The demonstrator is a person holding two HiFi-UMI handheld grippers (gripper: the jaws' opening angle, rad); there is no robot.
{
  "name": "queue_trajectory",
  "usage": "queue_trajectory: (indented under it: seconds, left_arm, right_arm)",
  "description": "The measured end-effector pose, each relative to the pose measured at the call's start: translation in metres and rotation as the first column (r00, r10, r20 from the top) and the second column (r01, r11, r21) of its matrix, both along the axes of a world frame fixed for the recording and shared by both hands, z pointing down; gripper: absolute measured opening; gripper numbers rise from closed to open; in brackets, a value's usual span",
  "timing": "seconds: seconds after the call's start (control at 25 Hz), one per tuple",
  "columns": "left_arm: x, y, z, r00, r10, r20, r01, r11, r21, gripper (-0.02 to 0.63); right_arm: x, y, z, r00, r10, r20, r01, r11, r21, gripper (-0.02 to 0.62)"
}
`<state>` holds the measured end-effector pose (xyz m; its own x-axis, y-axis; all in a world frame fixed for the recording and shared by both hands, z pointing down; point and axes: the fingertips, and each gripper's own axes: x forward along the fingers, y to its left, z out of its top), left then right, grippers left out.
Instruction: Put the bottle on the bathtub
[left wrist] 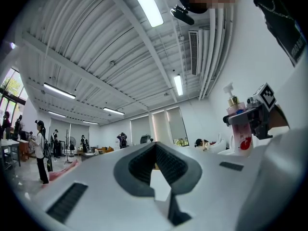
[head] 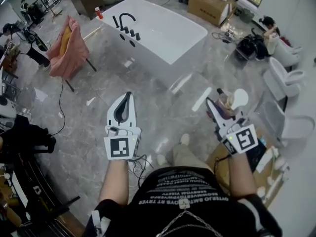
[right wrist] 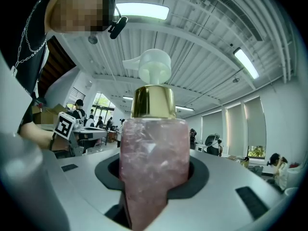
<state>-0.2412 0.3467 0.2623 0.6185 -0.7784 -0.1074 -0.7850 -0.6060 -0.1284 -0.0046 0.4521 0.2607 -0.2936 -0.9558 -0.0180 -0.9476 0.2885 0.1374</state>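
Note:
In the head view the white bathtub (head: 163, 33) stands on the floor well ahead, with a black faucet (head: 125, 22) on its near-left rim. My right gripper (head: 220, 108) is shut on a pink pump bottle (head: 228, 105) with a gold collar and a white pump head. In the right gripper view the bottle (right wrist: 153, 162) fills the space between the jaws and stands upright. My left gripper (head: 128, 96) is held out at waist height, shut and empty. From the left gripper view, the bottle (left wrist: 239, 129) shows at the right, in the right gripper (left wrist: 255, 117).
A pink cloth hangs over a chair (head: 69, 48) left of the tub. A small red bottle (head: 99, 13) stands at the tub's far-left corner. A cardboard box (head: 212, 6) lies behind, white toilets (head: 284, 75) stand at the right, and cables trail across the marble floor.

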Motion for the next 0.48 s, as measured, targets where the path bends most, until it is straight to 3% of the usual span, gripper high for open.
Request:
queue_trajectory:
  seconds: [0.32,0.48]
  left_arm:
    - [0.017,-0.020,0.008,0.999,-0.029,0.022,0.030,0.999,-0.029,0.002]
    - [0.031,-0.037,0.008,0.998,-0.059,-0.006,0.058,0.997,-0.052,0.002]
  right_arm:
    - [0.017,-0.023,0.002,0.999,-0.048,0.001,0.048,0.999,-0.007,0.177]
    - [0.032,-0.041,0.004,0.998,-0.070,0.008,0.070,0.997,-0.016,0.178]
